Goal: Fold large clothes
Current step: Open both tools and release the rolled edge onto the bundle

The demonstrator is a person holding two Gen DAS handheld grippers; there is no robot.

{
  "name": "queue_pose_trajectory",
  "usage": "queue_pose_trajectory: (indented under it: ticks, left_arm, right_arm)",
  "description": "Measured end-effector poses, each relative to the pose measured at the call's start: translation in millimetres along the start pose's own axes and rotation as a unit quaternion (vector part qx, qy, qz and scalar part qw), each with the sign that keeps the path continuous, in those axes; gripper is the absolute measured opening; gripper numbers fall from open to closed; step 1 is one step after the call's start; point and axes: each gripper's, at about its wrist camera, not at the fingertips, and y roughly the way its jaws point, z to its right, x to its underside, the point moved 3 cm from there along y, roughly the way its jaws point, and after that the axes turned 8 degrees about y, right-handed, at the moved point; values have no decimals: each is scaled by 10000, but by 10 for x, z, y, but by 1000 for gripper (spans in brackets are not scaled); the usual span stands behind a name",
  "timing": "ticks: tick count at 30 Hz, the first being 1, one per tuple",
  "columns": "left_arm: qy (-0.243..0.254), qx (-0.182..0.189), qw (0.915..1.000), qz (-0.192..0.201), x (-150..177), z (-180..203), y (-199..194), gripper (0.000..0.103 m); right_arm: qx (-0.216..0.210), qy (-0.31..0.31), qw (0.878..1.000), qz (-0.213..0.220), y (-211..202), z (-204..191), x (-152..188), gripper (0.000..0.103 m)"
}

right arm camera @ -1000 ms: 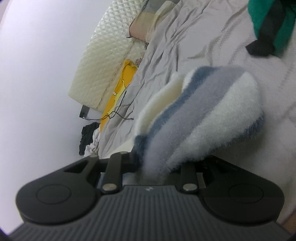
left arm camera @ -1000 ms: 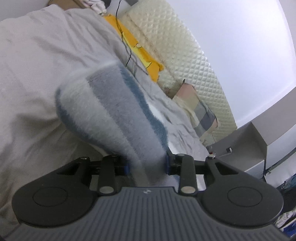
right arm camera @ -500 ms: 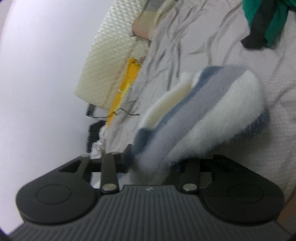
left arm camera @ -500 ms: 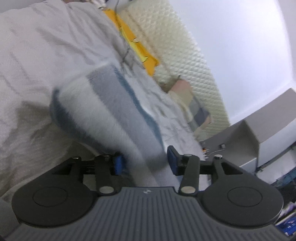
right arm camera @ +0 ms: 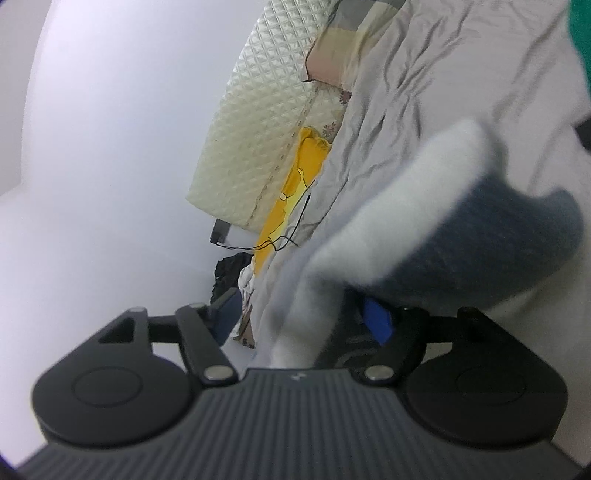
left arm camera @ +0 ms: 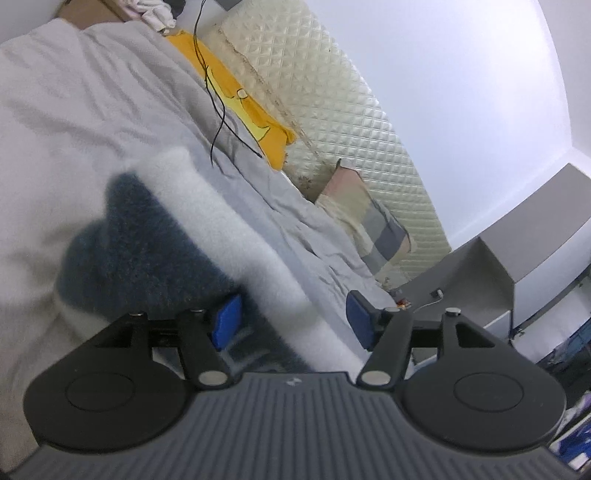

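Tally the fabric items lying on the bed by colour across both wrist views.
Fuzzy white and dark-blue striped garment: 1
Yellow cloth by the quilted headboard: 1
Pink, cream and grey checked pillow: 1
Green garment, cut off at the frame edge: 1
Total: 4

The garment [left arm camera: 155, 243] lies on the bed [left arm camera: 55, 122], its near end between the left gripper's [left arm camera: 291, 325] fingers and, in the right wrist view, the right gripper's [right arm camera: 303, 317]. Behind it a cable [left arm camera: 218, 110] runs over a cloth [left arm camera: 236, 99] at the bed's far edge, against the headboard [left arm camera: 354, 122]. A pillow [left arm camera: 369, 218] leans there too, toward the bed's corner. Beyond that corner stands a cabinet [left arm camera: 480, 280]. Another garment [right arm camera: 580, 40] lies on the bed, well right of the first.
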Motion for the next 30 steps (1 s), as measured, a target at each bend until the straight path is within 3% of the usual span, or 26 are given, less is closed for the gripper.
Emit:
queue_pose_trajectory:
  ticks: [10,17,22,26,30]
  left_arm:
    - [558,-851,9932,-573,-366,-326,1175,70]
    - [1696,-1293,9746,-688,-343,-346,1824,71]
    - [2236,-1465,9609,-718,-264,-350,2057,73]
    - [2173,-1453,9628,-688,-286,-351,2097,74]
    - [2283,-1461,9606,-617,-267,-282,2001,74]
  right_arm:
    - [773,-256,9966,-119,970,356,-495,71]
    - [1131,-1027,9881,-176,1334,555,-532,71]
    - [1509,-1773,9724,-178,1542,573,-492,71]
    - [1702,-2383,9561,-137,1598,533,-396,71]
    - [1882,-2600,9471,-42,1541,445,-319,71]
